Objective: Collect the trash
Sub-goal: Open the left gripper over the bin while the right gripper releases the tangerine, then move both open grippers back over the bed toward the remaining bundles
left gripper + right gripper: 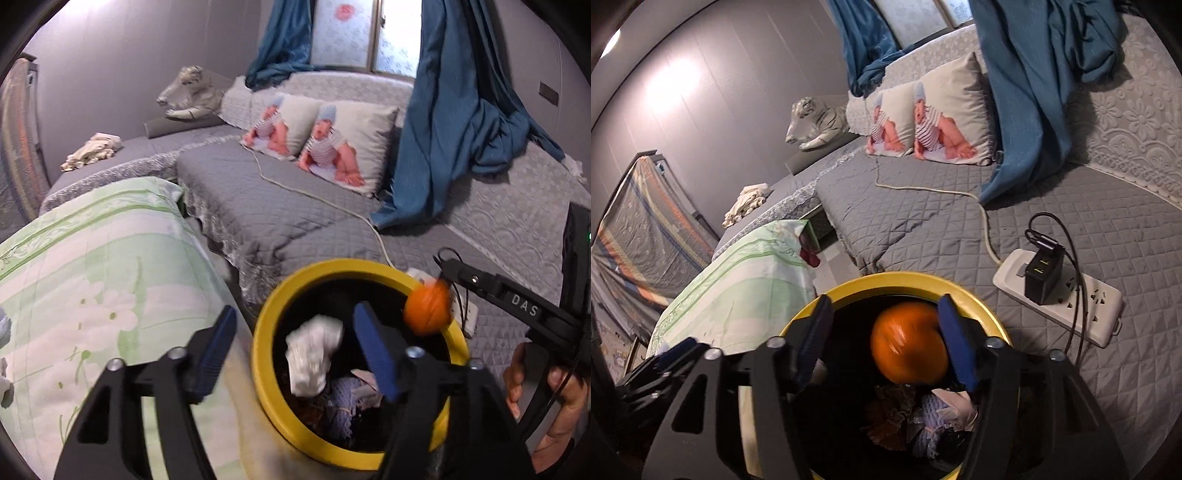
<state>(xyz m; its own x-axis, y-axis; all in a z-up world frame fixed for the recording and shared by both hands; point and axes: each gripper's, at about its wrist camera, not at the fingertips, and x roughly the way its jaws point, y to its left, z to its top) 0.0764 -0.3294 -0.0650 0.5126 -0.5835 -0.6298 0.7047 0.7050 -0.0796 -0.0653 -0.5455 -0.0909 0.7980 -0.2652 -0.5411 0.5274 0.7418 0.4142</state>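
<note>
Trash going into the yellow bin, both claws let go

Trash here means two pieces caught above one bin. The yellow-rimmed bin (360, 267) stands by the grey quilted bed (280, 218), its dark inside already holding crumpled scraps at the bottom. Both claws are held over its mouth, tilted downward, so that whatever leaves them lands inside and not on the bedding.

The left claw (295, 356) has its blue pads spread wide. A crumpled white wad (314, 356) shows between them, blurred and touching neither pad as far as I can tell, so it reads as released and dropping into the bin.

The right claw (886, 341) is spread too. An orange ball-like piece (908, 343), blurred, sits just inside the bin's rim (886, 278); it lies against or very near the right-hand pad, and I cannot say whether they touch. In the left wrist view the same orange piece (428, 310) hangs at the rim's far edge, so it may clip the rim.

A white power strip (1067, 295) with a black charger lies on the bed just beside the bin.
</note>
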